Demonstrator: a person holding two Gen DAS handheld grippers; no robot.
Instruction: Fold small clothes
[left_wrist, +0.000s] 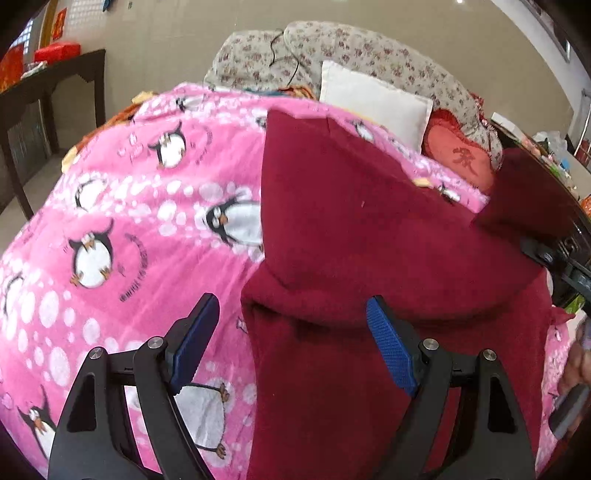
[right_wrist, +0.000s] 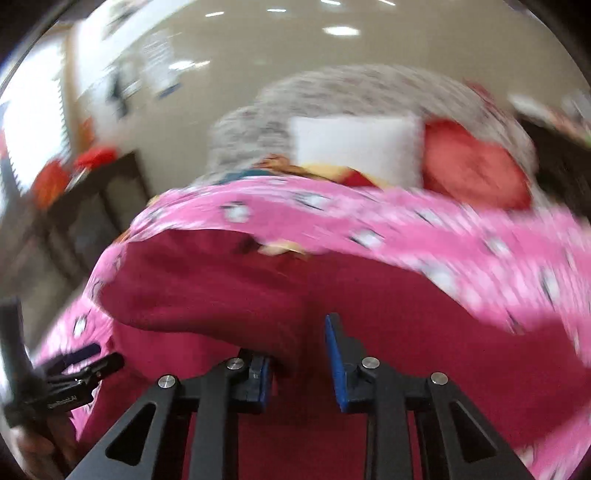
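Dark red knit garment (left_wrist: 369, 258) lay on the pink penguin blanket (left_wrist: 129, 221), partly folded, one flap doubled over its body. Looked soft, thick, limp, light; fuzzy surface probably grippy, and folds would likely hold but sag if lifted from one point. Best grab: fold edge or a corner, both layers together.

Left gripper (left_wrist: 291, 343) hovered over the garment's near left edge, fingers wide apart, nothing held. Right gripper (right_wrist: 301, 369) sat low over the garment; a lip of cloth ran between the partly spread pads, but blur meant I couldn't tell if it was pinched.

Beyond the garment: white pillow (left_wrist: 373, 99), red cushion (left_wrist: 461, 158), floral quilt (left_wrist: 332, 48). Dark wooden table (left_wrist: 48, 81) far left of the garment.
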